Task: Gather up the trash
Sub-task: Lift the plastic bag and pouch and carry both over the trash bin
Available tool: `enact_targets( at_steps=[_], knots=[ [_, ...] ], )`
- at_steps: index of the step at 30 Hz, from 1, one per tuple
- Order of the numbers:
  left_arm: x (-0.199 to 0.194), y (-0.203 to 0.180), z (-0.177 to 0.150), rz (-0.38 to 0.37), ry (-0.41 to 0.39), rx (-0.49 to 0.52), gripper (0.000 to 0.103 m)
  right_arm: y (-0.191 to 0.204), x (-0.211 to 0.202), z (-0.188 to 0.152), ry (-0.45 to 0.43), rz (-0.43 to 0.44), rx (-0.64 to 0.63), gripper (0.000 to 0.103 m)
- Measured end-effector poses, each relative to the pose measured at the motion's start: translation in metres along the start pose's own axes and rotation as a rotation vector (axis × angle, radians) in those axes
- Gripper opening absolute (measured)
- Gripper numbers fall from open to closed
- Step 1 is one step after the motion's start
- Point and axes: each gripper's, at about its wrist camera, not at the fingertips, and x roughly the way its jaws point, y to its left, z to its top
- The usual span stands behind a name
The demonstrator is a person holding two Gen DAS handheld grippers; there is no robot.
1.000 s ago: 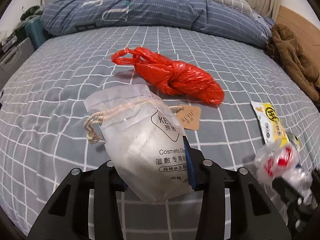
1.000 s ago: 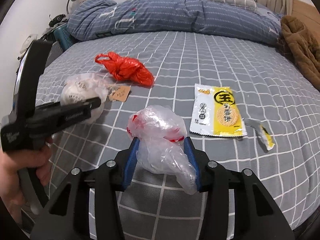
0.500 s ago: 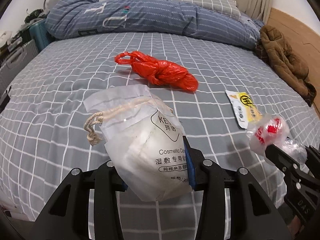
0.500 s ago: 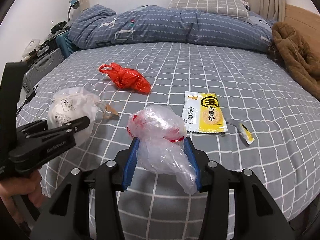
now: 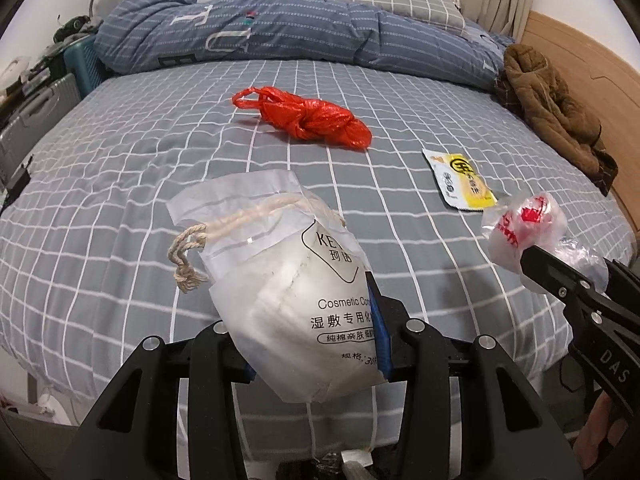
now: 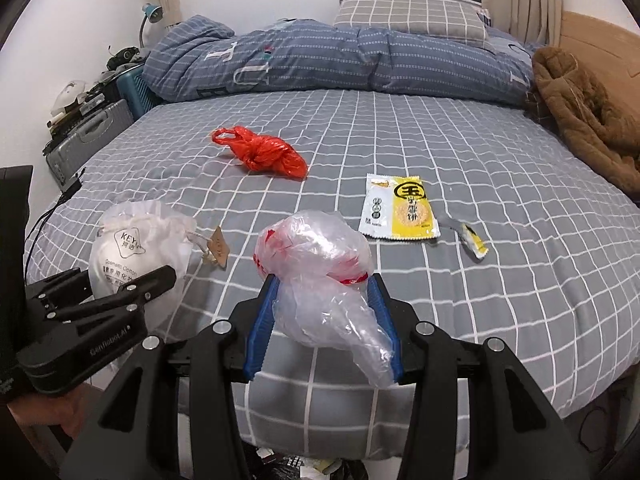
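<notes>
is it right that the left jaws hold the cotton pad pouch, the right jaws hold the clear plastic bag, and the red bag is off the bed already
Not quite. The red bag lies on the bed, as the right wrist view shows. The pouch and clear plastic bag are held as you say.

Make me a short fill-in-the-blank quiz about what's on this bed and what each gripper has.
1. The left gripper is shut on a cosmetic cotton ____.
2. The knotted bag lying on the bed is ____ in colour.
3. The right gripper grips a crumpled ____ plastic bag.

Missing words: pouch; red; clear
</notes>
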Motion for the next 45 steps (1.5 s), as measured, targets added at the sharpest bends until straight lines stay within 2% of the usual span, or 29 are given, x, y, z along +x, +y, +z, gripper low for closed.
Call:
enact_targets(
  at_steps=[31,45],
  knots=[
    [-0.046,-0.004,-0.086,-0.008,0.046,-0.005,0.041,0.015,-0.057,-0.057,0.011,0.012,0.012,0.044],
    [-0.060,0.005,-0.129,-0.007,0.089,-0.035,0.041,0.026,-0.067,-0.093,0.058,0.016,0.014,0.044]
  ],
)
